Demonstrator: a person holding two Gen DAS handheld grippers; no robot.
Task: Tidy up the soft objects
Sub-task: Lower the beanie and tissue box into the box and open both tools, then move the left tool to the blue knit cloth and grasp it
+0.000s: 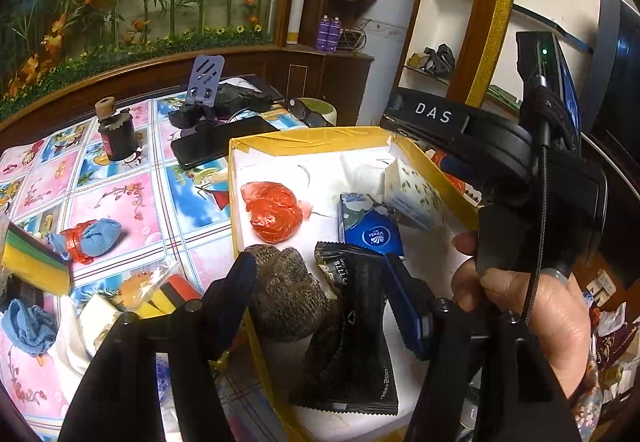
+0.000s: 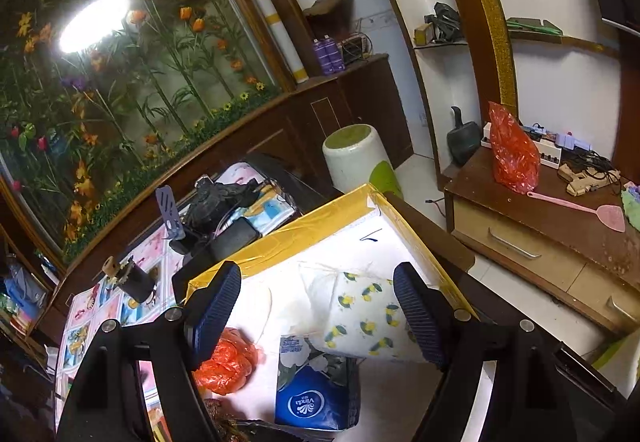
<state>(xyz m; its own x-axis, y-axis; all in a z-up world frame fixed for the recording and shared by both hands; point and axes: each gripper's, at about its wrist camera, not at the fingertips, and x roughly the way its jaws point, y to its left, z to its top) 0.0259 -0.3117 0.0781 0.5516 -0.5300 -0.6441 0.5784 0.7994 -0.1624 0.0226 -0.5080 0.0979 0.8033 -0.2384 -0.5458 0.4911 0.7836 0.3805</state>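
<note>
In the yellow box (image 1: 308, 140), our left hand-held gripper (image 1: 320, 284) stands apart over the grey sock (image 1: 286, 294); the right hand-held gripper (image 2: 320, 316) brackets the lemon tissue pack (image 2: 366, 316), so we should lift straight up.

I see the box (image 1: 240, 202) right of the tablecloth (image 1: 120, 202); inside it, bag (image 1: 274, 212) left, Vinda pack (image 1: 370, 232) right, knit bundle (image 1: 286, 292) nearest me, phone (image 1: 216, 142) behind box.

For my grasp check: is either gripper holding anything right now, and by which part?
Right gripper spans the lemon-print tissue pack across its sides; pad contact cannot be told. Left gripper holds nothing.
</note>
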